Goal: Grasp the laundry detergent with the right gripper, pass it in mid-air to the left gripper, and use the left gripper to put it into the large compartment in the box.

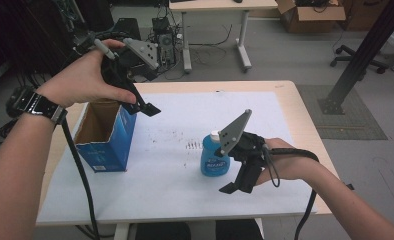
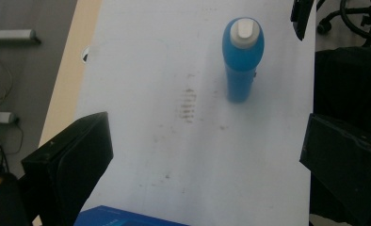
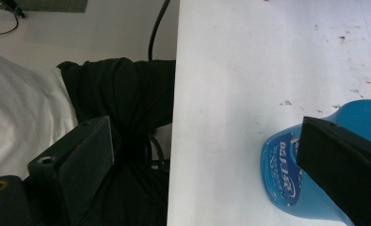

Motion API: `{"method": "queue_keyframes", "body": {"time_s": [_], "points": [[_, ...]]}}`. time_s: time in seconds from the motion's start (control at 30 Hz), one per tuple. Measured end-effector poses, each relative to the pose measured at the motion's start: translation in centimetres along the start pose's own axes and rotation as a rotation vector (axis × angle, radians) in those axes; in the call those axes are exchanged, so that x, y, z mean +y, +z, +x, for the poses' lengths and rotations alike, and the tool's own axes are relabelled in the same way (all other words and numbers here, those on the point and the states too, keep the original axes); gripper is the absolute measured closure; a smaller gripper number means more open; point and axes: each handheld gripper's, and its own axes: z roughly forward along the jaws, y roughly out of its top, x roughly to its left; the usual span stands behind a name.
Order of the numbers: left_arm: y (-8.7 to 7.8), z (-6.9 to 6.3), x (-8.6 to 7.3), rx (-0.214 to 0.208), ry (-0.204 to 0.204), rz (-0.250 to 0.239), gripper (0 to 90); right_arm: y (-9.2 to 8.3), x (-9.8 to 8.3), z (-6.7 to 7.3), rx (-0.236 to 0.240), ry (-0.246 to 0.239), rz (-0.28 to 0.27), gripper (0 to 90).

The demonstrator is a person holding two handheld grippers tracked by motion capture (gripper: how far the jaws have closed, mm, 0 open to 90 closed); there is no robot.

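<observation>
Work looks barely begun: blue bottle [image 1: 215, 156] stands upright on the desk [image 1: 175, 150], capped, not yet gripped and well apart from the blue box [image 1: 106, 136]. Right gripper [image 1: 236, 185] sits just beside the bottle, fingers [image 3: 80, 169] spread wide with nothing between them. Left gripper [image 1: 144, 107] hovers above the box, fingers [image 2: 70, 165] likewise apart and empty. That box stands open-topped, and what shows of its inside looks bare. Grasping and, probably, boxing the bottle remain.

I see 1 blue plastic bottle [image 1: 214, 160] with a white cap, standing upright on the white table cover, at about 4 o'clock from the table's centre. Its printed label faces the near edge.
</observation>
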Motion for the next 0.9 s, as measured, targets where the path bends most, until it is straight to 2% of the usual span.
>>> {"method": "queue_keyframes", "body": {"time_s": [0.27, 0.57, 0.67, 0.8, 0.87, 0.9], "points": [[0.0, -0.2, 0.2, 0.001, 0.003, 0.004, 3.3, -0.8, -0.1, 0.3, -0.003, -0.016, -0.026, 4.3], [0.2, -0.4, 0.5, -0.002, -0.001, 0.021, 3.2, -3.0, -1.0, -0.1, -0.036, -0.029, -0.115, 3.5], [0.4, -0.4, 0.6, 0.000, -0.003, 0.026, 3.3, -3.9, -1.7, -0.8, -0.048, -0.027, -0.164, 3.1], [0.5, -0.4, 0.8, -0.005, -0.001, 0.031, 3.2, -4.5, -2.4, -1.4, -0.059, -0.014, -0.200, 2.9], [0.6, -0.4, 0.9, -0.005, 0.002, 0.032, 3.2, -5.1, -3.2, -2.1, -0.070, -0.004, -0.238, 2.7], [0.6, -0.4, 0.9, -0.005, 0.002, 0.032, 3.3, -5.1, -3.2, -2.1, -0.070, -0.004, -0.238, 2.7]]}}
